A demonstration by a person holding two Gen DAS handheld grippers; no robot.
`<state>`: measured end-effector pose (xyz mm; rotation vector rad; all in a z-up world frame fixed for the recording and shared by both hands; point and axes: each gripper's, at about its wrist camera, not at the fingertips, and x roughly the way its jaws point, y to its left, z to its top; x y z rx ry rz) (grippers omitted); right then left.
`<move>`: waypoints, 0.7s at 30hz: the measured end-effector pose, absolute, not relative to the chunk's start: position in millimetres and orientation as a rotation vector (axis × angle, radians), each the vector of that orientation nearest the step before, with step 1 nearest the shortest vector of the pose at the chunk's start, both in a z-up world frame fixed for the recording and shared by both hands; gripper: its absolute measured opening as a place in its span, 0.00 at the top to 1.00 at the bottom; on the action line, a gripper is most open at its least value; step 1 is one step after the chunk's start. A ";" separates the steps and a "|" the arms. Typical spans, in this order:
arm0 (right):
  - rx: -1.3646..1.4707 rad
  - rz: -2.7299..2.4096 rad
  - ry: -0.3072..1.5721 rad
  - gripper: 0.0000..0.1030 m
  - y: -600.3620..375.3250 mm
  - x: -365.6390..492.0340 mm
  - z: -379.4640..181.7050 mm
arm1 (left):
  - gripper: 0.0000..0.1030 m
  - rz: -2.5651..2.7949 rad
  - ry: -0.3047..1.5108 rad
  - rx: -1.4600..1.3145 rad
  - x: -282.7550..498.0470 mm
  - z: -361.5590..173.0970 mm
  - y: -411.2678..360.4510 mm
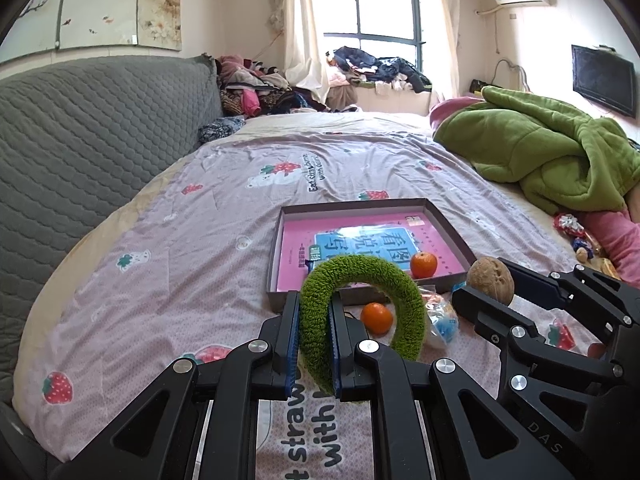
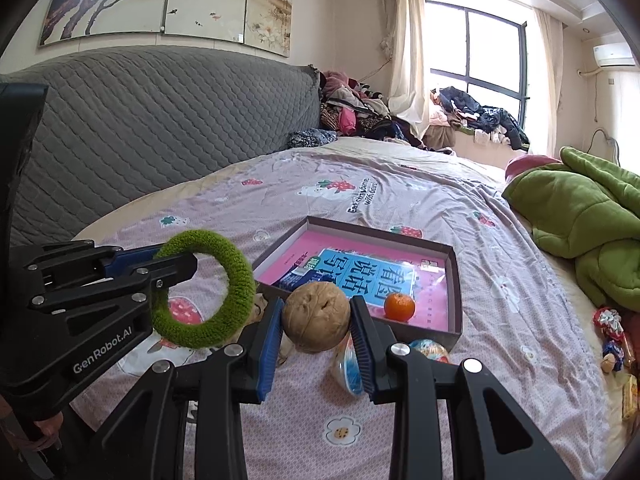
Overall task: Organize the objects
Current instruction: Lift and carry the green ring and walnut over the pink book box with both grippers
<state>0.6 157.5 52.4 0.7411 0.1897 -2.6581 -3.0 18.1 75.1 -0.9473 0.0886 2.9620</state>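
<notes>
My left gripper point(image 1: 315, 300) is shut on a fuzzy green ring point(image 1: 404, 300), held above the bed; the same ring point(image 2: 236, 272) shows at the left of the right wrist view. My right gripper point(image 2: 316, 312) is shut on a brown walnut point(image 2: 316, 318), also seen as the walnut point(image 1: 490, 280) at the right of the left wrist view. Ahead lies a shallow grey box point(image 1: 452, 228) point(image 2: 454, 280) holding a pink book point(image 1: 316, 240) point(image 2: 312, 244) and one small orange point(image 1: 424, 265) point(image 2: 399, 306). A second orange point(image 1: 376, 318) rests on the sheet in front of the box.
A clear packet with blue contents point(image 1: 442, 316) point(image 2: 348, 368) lies on the pink strawberry-print sheet point(image 1: 180, 248). A green blanket point(image 1: 552, 156) is heaped at the right, with wrapped sweets point(image 2: 610, 332) below it. A grey quilted headboard point(image 1: 80, 140) runs along the left; clothes pile near the window.
</notes>
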 end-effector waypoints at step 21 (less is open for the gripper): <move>0.687 -2.692 0.186 0.67 171.3 -25.2 73.1 | 0.88 2.985 0.108 -0.897 -36.5 100.2 24.1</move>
